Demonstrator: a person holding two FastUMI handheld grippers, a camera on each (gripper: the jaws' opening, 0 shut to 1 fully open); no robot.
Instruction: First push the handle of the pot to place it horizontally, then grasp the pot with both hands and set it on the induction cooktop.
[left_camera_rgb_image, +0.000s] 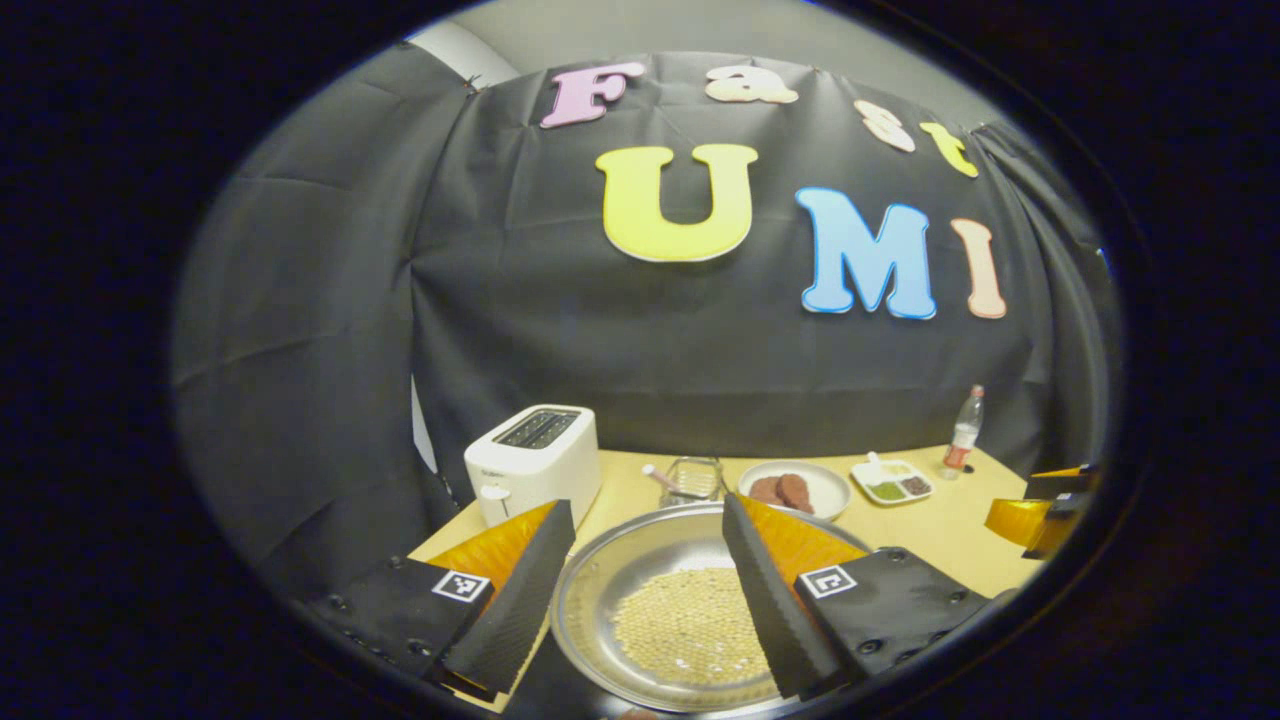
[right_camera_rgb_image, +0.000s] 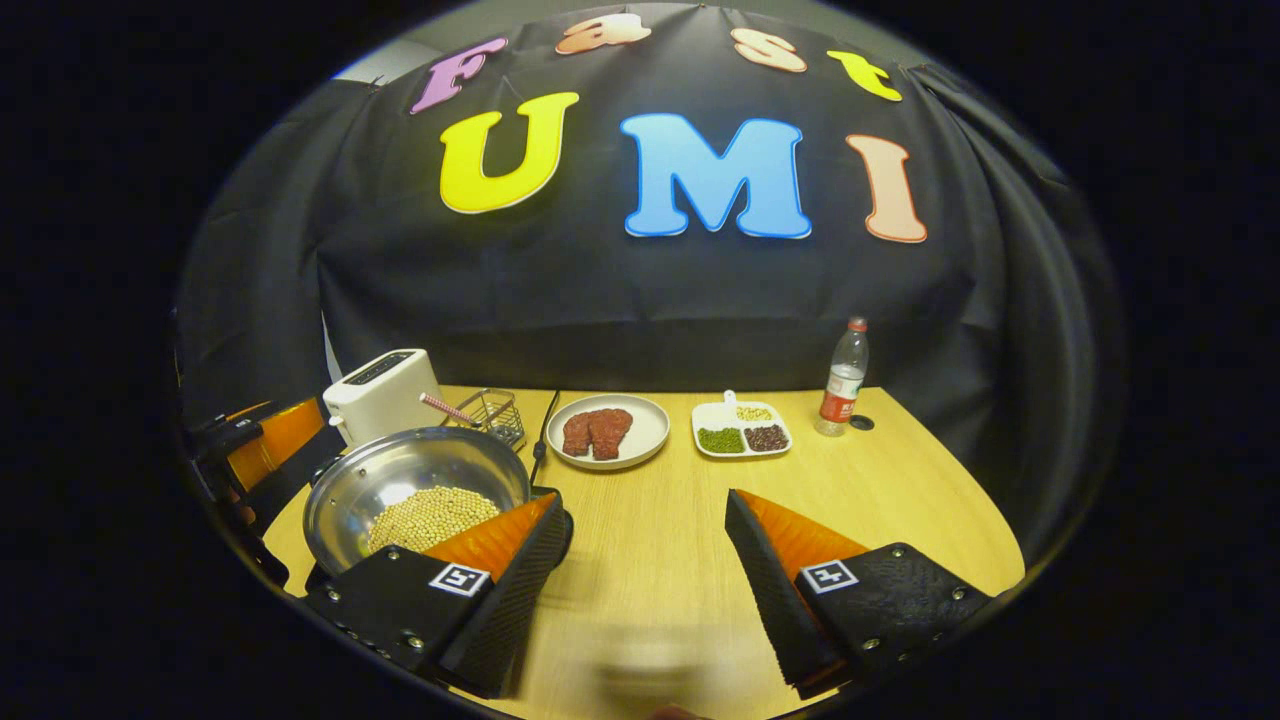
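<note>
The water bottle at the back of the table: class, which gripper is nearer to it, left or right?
Right. The right gripper hangs over bare table, with the water bottle ahead toward its right. The left gripper sits above the pot at the table's opposite end.

Left gripper (left_camera_rgb_image: 640, 590) jaws spread wide over the pot (left_camera_rgb_image: 680, 610), beans inside between them. Past the jaws: toaster (left_camera_rgb_image: 533, 462), plate (left_camera_rgb_image: 795, 488) on the desk (left_camera_rgb_image: 930, 535).
</note>
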